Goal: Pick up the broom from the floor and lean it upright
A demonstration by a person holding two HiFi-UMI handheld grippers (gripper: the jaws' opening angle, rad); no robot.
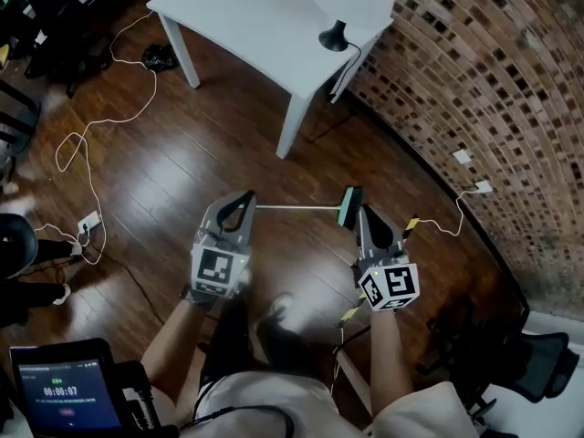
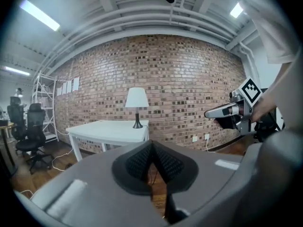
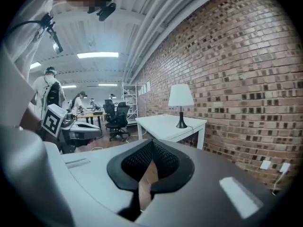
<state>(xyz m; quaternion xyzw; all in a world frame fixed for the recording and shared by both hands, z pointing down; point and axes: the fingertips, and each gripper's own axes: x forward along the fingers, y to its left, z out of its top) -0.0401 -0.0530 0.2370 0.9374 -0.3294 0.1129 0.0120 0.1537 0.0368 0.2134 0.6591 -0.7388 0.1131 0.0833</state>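
In the head view the broom lies flat on the wooden floor, its thin pale handle [image 1: 297, 208] running left to right and its teal head [image 1: 350, 205] at the right end. My left gripper [image 1: 245, 196] hovers by the handle's left end, and its pads [image 2: 142, 160] meet with nothing between them. My right gripper [image 1: 367, 210] sits just right of the broom head, also shut and empty, its pads [image 3: 163, 161] closed together. Whether either gripper touches the broom cannot be told. Each gripper view shows the other gripper off to the side, not the broom.
A white table [image 1: 265, 26] with a black-footed lamp [image 1: 336, 35] stands ahead, against the curved brick wall [image 1: 474, 80]. White cables [image 1: 91, 144] and a power strip [image 1: 88, 224] lie on the floor at left. An office chair [image 1: 538, 363] is at bottom right.
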